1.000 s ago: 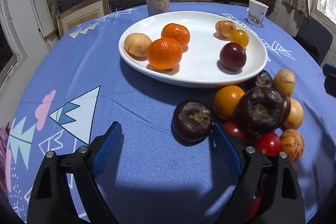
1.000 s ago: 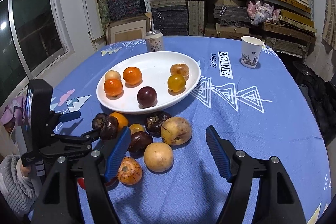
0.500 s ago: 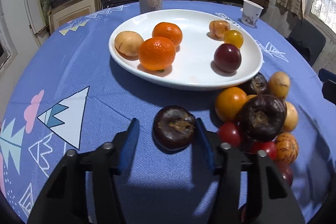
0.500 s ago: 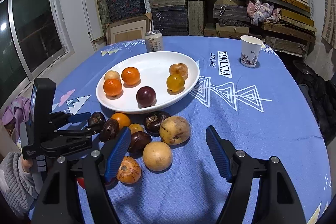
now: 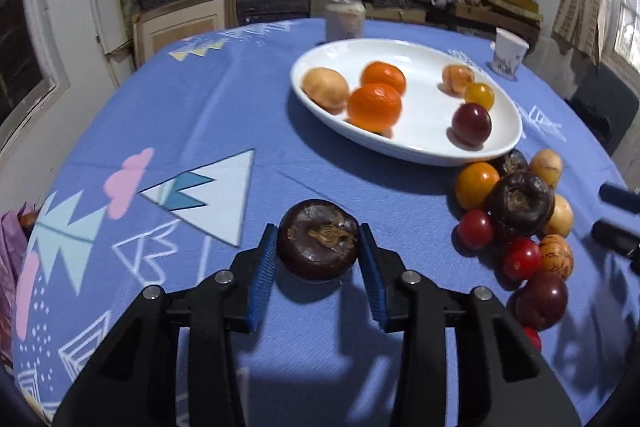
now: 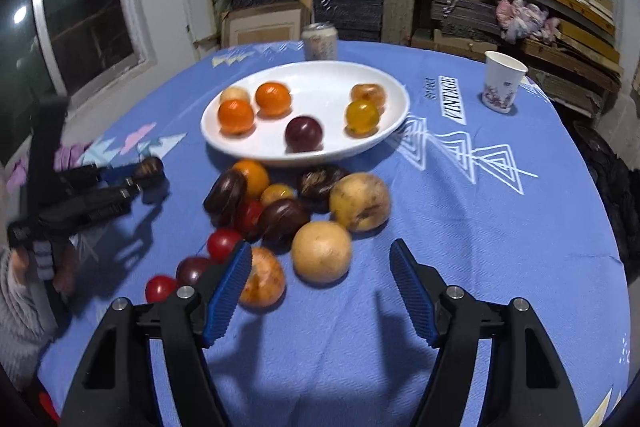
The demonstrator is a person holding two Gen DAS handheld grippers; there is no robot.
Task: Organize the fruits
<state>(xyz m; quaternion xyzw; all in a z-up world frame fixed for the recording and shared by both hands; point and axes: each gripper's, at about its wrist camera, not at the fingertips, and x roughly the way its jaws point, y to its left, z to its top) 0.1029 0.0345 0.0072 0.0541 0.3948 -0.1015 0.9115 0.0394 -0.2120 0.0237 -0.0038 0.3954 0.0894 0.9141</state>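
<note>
Shelves of boxes back a blue-clothed table. Left tongs have just been closing, pads seemingly pressing a dark fruit beside the pile; right tongs gape empty. Next: carry it onto the plate.

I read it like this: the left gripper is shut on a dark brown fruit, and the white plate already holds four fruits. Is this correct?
Not quite. The left gripper is shut on the dark brown fruit, its jaws having just closed on it, but the white plate holds six fruits, not four. The left wrist view shows all six.
</note>
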